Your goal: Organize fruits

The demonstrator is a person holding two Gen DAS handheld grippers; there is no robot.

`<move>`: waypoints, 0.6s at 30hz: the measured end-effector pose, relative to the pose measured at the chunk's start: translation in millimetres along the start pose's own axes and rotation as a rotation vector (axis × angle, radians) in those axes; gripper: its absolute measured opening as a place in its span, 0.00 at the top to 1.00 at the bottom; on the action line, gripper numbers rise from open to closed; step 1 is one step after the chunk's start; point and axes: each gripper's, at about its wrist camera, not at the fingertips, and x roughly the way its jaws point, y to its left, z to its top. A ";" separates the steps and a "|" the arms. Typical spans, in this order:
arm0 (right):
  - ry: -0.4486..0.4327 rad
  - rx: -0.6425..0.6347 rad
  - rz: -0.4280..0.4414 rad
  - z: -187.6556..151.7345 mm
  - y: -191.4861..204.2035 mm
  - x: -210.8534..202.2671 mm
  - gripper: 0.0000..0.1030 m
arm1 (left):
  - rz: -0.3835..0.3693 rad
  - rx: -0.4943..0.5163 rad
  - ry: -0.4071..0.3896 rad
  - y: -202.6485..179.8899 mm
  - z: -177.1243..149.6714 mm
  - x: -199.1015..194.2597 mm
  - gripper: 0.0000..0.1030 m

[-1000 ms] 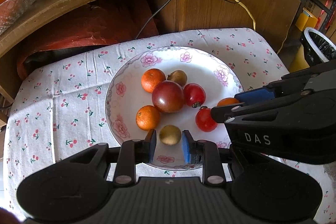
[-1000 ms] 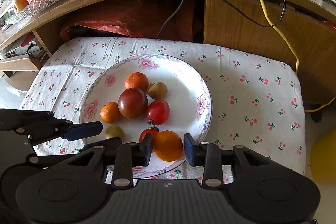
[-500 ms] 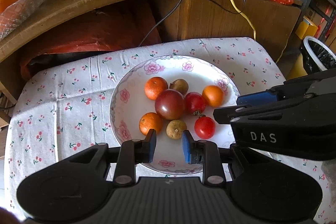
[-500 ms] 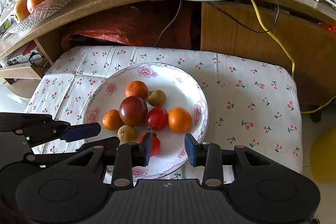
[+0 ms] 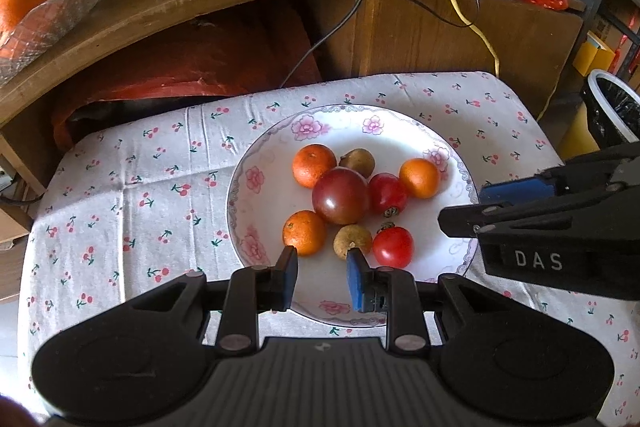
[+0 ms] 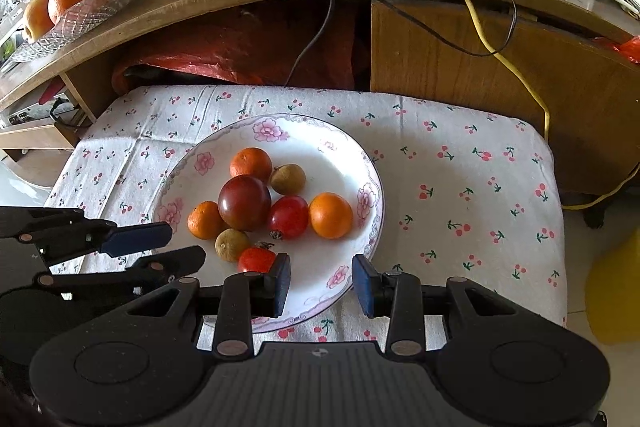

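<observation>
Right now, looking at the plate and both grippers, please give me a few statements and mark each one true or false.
1. All the small fruits lie on the flowered plate. True.
2. The right gripper holds an orange. False: it is open and empty.
3. The big dark tomato touches a red tomato. True.
4. The left gripper is shut on a brown fruit. False: it is open, holding nothing.
5. The plate has four oranges. False: three.

glass bowl [image 5: 52, 23] cut off (left edge) | bin [image 5: 614, 107] partly cropped
</observation>
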 end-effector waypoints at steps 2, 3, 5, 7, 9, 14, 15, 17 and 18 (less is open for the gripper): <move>0.001 0.005 0.000 -2.9 -0.2 -0.9 0.69 | 0.002 -0.007 -0.005 0.6 -1.0 -1.9 0.66; 0.002 0.008 0.002 -4.5 -0.3 -1.3 0.69 | 0.004 -0.013 -0.008 0.8 -1.3 -3.2 0.66; 0.005 0.012 0.005 -7.1 -0.2 -2.5 0.67 | 0.003 -0.032 -0.017 1.8 -1.3 -6.1 0.63; 0.004 0.010 0.006 -9.5 0.8 -4.5 0.65 | 0.003 -0.047 -0.027 2.2 -1.6 -9.3 0.60; 0.001 0.012 0.009 -10.6 1.4 -6.2 0.65 | 0.013 -0.046 -0.036 1.0 -2.3 -12.3 0.59; -0.008 0.020 0.012 -12.5 1.1 -10.2 0.65 | 0.026 -0.043 -0.042 -1.3 -5.5 -15.5 0.55; -0.008 0.020 0.011 -13.1 1.0 -10.4 0.65 | 0.031 -0.044 -0.043 -1.4 -5.9 -16.0 0.54; -0.006 0.022 0.012 -14.5 0.8 -10.8 0.65 | 0.038 -0.047 -0.043 -1.6 -6.2 -16.2 0.52; -0.006 0.021 0.011 -15.2 0.9 -11.0 0.65 | 0.040 -0.050 -0.046 -1.3 -6.3 -16.8 0.52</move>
